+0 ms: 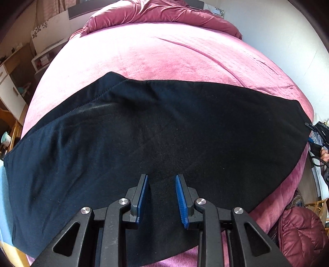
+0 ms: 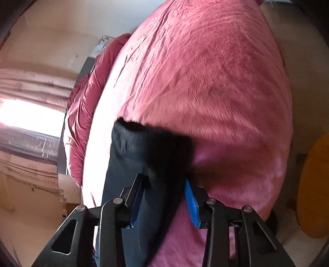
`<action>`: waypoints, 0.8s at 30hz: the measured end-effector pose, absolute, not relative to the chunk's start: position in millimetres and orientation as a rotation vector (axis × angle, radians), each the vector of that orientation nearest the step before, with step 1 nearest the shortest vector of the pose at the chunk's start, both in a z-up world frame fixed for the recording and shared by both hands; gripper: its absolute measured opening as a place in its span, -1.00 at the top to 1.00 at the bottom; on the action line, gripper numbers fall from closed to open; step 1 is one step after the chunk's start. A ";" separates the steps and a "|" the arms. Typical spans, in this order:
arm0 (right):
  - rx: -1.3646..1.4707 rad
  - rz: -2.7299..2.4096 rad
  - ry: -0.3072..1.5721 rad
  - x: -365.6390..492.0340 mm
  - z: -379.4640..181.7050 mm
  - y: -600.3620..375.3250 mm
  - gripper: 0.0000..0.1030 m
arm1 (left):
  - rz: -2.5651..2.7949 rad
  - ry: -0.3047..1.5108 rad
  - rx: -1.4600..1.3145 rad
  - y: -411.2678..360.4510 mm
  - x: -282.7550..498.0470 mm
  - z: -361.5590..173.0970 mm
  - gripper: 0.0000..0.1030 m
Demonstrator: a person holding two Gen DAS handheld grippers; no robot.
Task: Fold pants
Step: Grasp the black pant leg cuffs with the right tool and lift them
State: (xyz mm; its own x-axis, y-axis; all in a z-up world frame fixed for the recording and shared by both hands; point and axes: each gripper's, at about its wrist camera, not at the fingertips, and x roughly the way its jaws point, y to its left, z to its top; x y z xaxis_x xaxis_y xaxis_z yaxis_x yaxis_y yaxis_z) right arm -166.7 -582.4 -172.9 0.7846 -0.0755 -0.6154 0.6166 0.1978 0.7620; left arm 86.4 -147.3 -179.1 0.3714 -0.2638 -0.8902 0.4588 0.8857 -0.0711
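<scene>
The left gripper [image 1: 161, 198] points steeply down over the dark pants [image 1: 144, 131], its blue pads [image 1: 182, 202] standing a narrow way apart with black cloth lying beneath and between them; the pads do not look to be pressing on anything, so I read it as parted and empty, hovering close above the near edge of the garment. The right gripper [image 2: 164, 202] has a bunched end of the pants [image 2: 148, 156] running up between its jaws – the picture is blurred, and though the cloth fills most of the gap, I cannot tell whether the pads are biting on it. The pants lie spread flat across the pink bedspread [image 1: 156, 53], stretched side to side, with a rumpled quilt [image 1: 164, 14] at the far end of the bed. The step in hand looks like taking hold of both ends before carrying one over the other. To do it well, the right grip should be firm on the full thickness of the cloth before any lift – and the left should pinch the near edge squarely, both layers together, so the fold comes over even and without dragging the bedspread.
</scene>
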 end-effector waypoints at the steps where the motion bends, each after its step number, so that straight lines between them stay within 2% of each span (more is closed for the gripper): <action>1: 1.291 -0.517 0.495 -163.3 -173.1 -586.3 0.30 | -0.463 1.101 0.200 -148.8 87.9 -180.3 0.46; 3: 1.274 -0.522 0.501 -151.4 -173.2 -587.7 0.37 | -0.458 1.104 0.203 -152.5 90.1 -182.5 0.46; 5: 1.238 -0.534 0.537 -140.4 -167.3 -590.6 0.56 | -0.456 1.107 0.209 -156.6 92.4 -184.4 0.46; 7: 1.181 -0.533 0.556 -134.6 -155.0 -589.2 0.62 | -0.455 1.108 0.204 -157.9 93.0 -185.4 0.46; 16: 0.975 -0.398 0.570 -104.9 -80.1 -566.2 0.63 | -0.468 1.117 0.139 -145.2 96.6 -181.4 0.46; 24: 0.829 -0.181 0.609 -50.7 -33.1 -493.7 0.63 | -0.443 1.108 0.066 -119.4 99.6 -170.7 0.46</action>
State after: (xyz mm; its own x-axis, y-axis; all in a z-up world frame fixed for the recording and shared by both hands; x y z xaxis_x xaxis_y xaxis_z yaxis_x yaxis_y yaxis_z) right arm -50.7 -493.7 -33.1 0.8157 0.0809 -0.5728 0.3803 0.6713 0.6363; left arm 99.6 -119.4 -170.7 0.3683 -0.3124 -0.8756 0.3775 0.9110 -0.1662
